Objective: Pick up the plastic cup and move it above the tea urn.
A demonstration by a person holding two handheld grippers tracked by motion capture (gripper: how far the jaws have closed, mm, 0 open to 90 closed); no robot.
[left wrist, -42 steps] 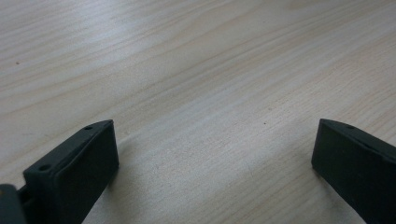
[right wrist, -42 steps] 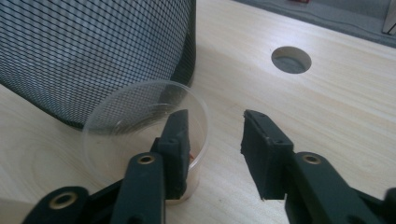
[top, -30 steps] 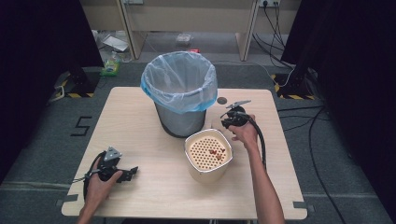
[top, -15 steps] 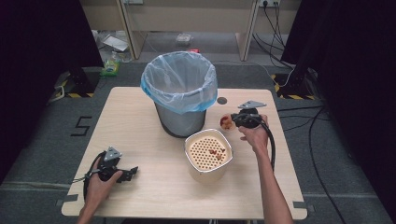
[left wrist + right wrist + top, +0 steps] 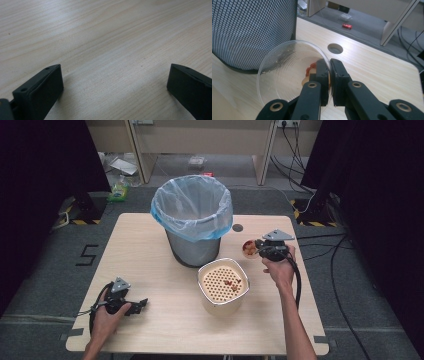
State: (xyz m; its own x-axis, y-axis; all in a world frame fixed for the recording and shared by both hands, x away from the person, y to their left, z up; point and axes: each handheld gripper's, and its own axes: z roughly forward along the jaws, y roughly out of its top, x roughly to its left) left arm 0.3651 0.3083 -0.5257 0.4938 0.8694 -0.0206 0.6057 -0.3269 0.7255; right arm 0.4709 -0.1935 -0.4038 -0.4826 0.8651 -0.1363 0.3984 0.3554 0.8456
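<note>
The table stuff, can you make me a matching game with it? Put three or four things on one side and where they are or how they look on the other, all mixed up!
Things:
1. bin
2. clear cup
3. strainer box
4. left gripper

Clues:
A. pinched at its rim by the right gripper
B. lined with a blue bag
C. open, low over bare table
D. cream, holes on top, a few reddish bits

Pairs: 1-B, 2-A, 3-D, 4-C

Bin [image 5: 192,217] at surface [image 5: 150,265] centre-rear; perforated container [image 5: 223,284] before it; small cup [image 5: 248,248] right of bin, behind container.
</note>
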